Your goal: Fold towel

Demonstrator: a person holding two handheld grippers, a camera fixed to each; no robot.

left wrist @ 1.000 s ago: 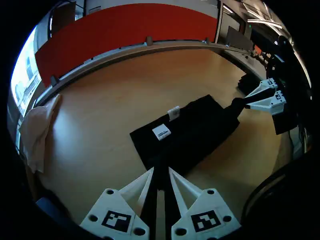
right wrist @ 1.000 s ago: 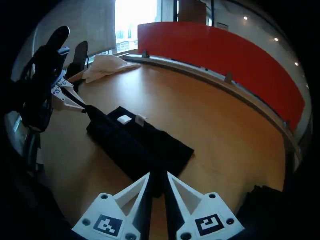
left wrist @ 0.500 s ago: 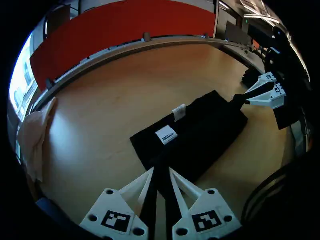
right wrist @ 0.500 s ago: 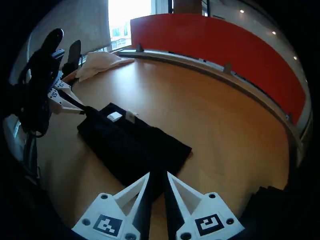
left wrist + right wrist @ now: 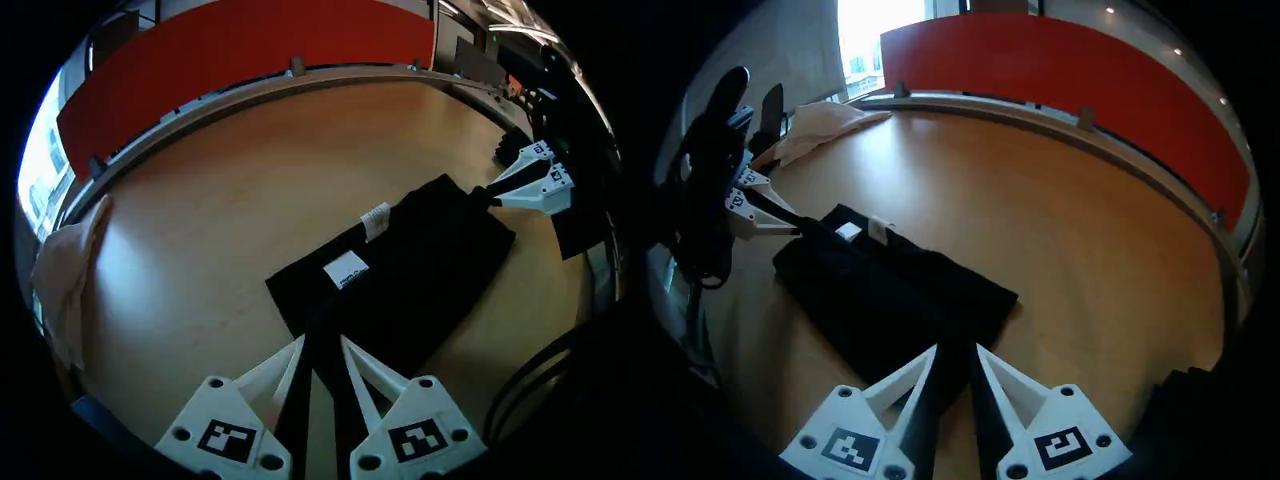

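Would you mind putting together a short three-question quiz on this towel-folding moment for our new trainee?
1. True or false: the left claw and the right claw are both open, clear of the black towel.
2. Multiple choice: the partition behind the table is A) blue, B) red, C) green.
3. Short answer: how many white tags show on the towel?

Key
1. False: each claw is shut on one end of the towel.
2. B.
3. Two.
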